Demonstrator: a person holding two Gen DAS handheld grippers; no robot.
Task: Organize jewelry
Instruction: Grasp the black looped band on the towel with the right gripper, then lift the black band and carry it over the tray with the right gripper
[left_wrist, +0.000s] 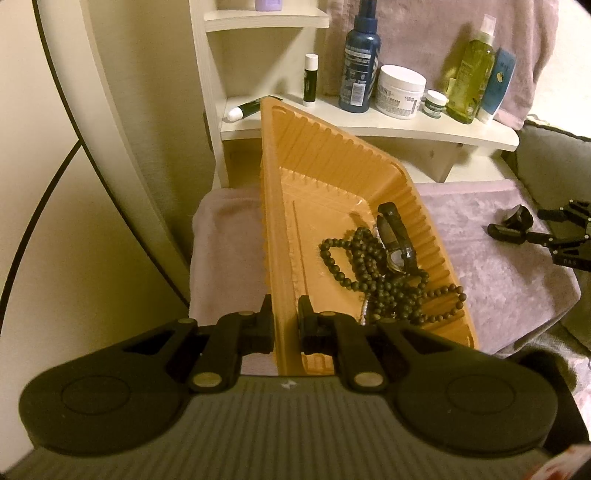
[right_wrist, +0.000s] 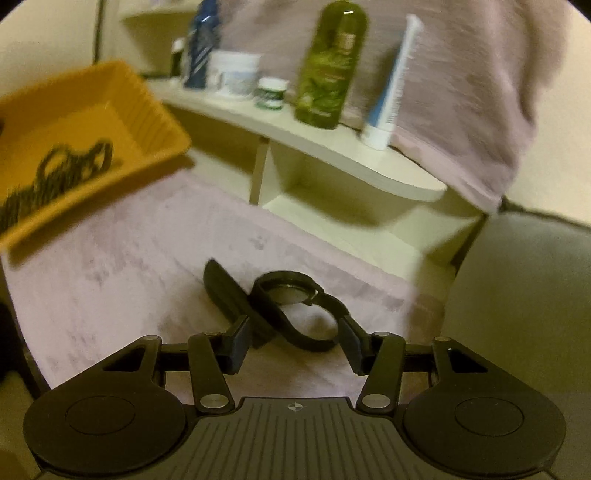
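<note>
You are looking at a tray (left_wrist: 332, 177) of thin orange plastic, its ribbed walls catching a soft sheen and its floor shining glossier. In the tray, the beads (left_wrist: 369, 273) are showing as dark, matt and round, and the watch (left_wrist: 397, 240) beside them is wearing a smooth dark strap with a glinting glass face. Under the tray, the towel (left_wrist: 498, 266) is reading as plush mauve cloth with a brushed nap. Behind the tray, the shelf (left_wrist: 406, 125) is looking like pale matt painted wood. On the towel, away from the tray, a second watch (right_wrist: 291, 306) is showing a matt black strap and a shiny face.
</note>
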